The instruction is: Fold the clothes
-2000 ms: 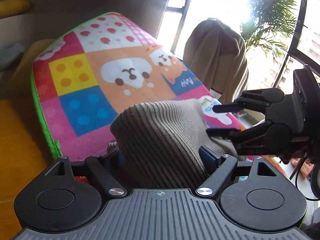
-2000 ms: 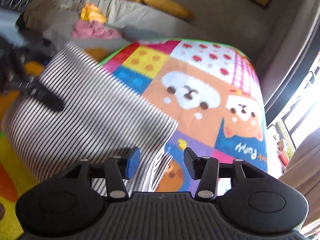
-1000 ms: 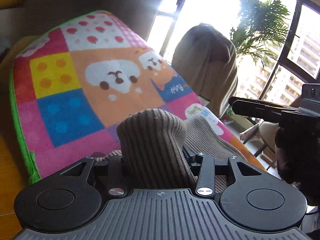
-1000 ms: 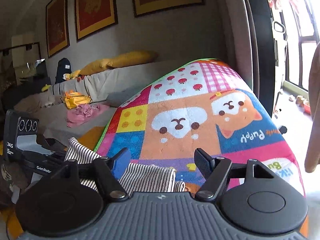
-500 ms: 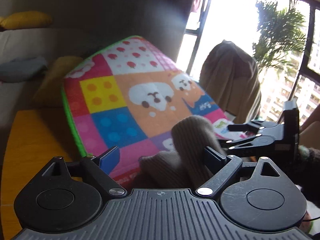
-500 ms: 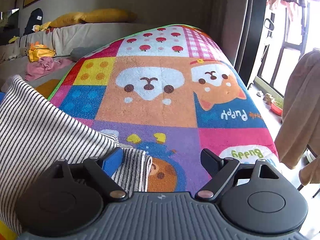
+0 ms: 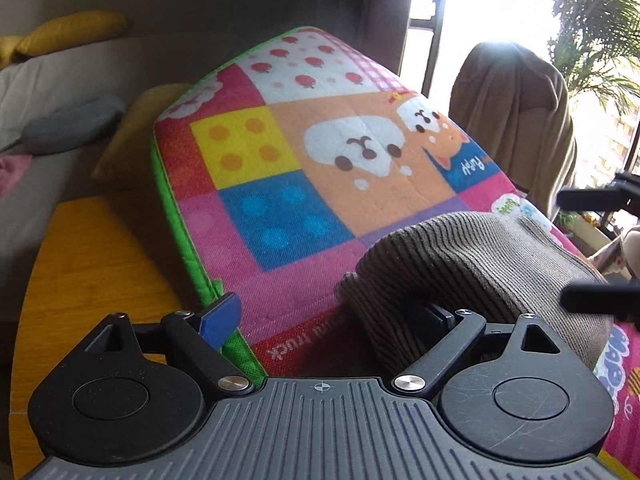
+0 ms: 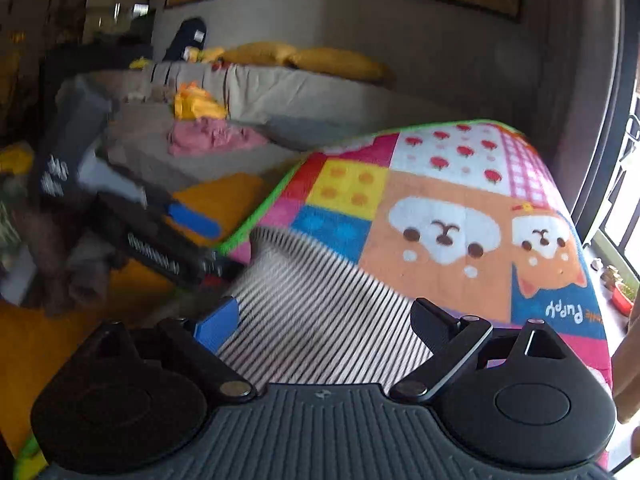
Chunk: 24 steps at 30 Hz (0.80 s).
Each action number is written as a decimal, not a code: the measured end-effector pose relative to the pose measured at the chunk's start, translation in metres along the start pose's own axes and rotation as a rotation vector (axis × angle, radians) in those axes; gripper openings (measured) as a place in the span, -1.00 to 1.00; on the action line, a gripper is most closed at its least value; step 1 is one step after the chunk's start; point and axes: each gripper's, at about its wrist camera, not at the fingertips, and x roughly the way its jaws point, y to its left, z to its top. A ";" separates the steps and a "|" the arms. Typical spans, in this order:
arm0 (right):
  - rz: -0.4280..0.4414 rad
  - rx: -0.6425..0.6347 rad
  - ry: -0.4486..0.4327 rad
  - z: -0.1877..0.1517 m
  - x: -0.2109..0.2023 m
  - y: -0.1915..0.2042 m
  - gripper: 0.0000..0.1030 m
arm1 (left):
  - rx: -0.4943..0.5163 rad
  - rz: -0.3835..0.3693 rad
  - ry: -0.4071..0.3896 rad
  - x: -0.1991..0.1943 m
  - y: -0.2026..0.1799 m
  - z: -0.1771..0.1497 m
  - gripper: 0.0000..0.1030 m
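Just ahead of your spread left gripper, the striped knit garment lies bunched on the play mat, draped against its right finger, while beyond it your right gripper hovers equally spread, pinching nothing.

A colourful patchwork play mat with cartoon puppies and a green edge covers the raised surface. A striped brown-and-white knit garment lies bunched on its near end.
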 end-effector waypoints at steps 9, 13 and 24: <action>0.038 0.113 -0.019 -0.015 0.004 -0.013 1.00 | -0.108 -0.060 -0.086 -0.040 0.008 0.012 0.80; 0.028 0.107 -0.012 -0.011 0.000 -0.012 1.00 | -0.095 -0.137 -0.090 -0.038 -0.003 0.016 0.81; -0.152 0.318 0.019 0.009 0.000 -0.081 1.00 | -0.089 -0.065 -0.011 0.006 0.002 0.004 0.86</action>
